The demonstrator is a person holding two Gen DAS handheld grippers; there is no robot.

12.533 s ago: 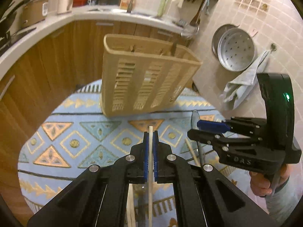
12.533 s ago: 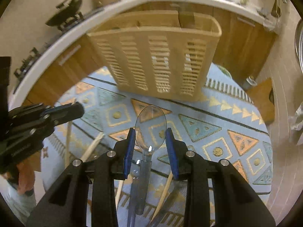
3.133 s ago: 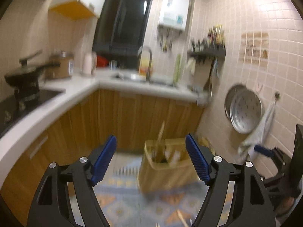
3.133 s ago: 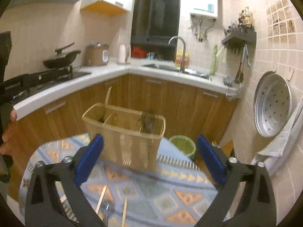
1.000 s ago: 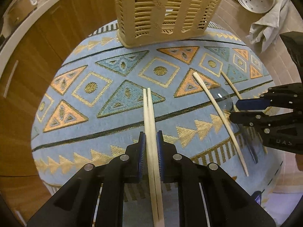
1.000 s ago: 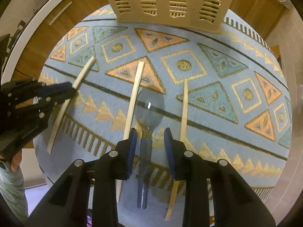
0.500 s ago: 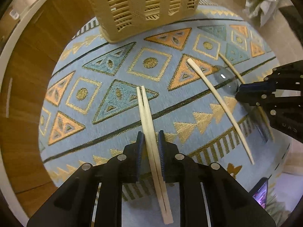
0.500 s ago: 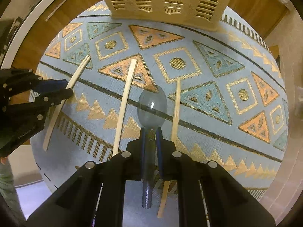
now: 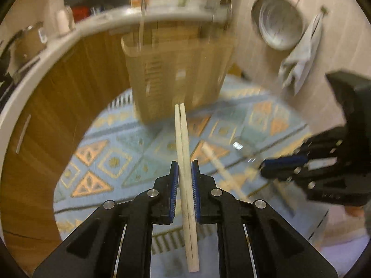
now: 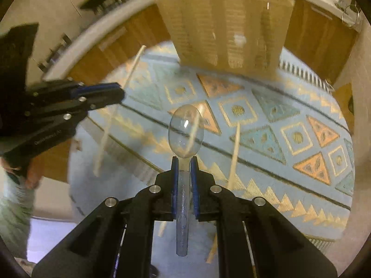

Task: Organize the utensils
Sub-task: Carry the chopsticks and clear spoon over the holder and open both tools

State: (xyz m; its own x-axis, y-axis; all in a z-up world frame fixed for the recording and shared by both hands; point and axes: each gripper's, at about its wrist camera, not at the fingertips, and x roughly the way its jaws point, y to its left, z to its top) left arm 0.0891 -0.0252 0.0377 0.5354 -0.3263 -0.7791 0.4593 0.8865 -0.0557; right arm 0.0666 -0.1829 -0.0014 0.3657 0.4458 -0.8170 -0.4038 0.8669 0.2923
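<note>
My left gripper (image 9: 184,169) is shut on a pair of wooden chopsticks (image 9: 182,136), lifted off the table and pointing toward the beige slotted utensil basket (image 9: 176,74). My right gripper (image 10: 184,164) is shut on the handle of a clear plastic spoon (image 10: 185,129), bowl forward, raised above the table. The basket (image 10: 227,30) stands at the far edge of the patterned cloth. Each gripper shows in the other's view: the right one (image 9: 273,165) at the right, the left one (image 10: 116,92) at the left, its chopsticks (image 10: 134,64) sticking out past it.
The round table carries a blue and orange patterned cloth (image 10: 289,139). Loose wooden chopsticks (image 10: 235,153) lie on it, one more (image 9: 222,169) between the grippers. Wooden cabinets and a white counter (image 9: 69,32) curve behind. A steel pan and towel (image 9: 299,60) hang on the tiled wall.
Both grippers have lifted off the table with their utensils and tilted up toward the basket. The right gripper closed on the spoon handle within the last second.
</note>
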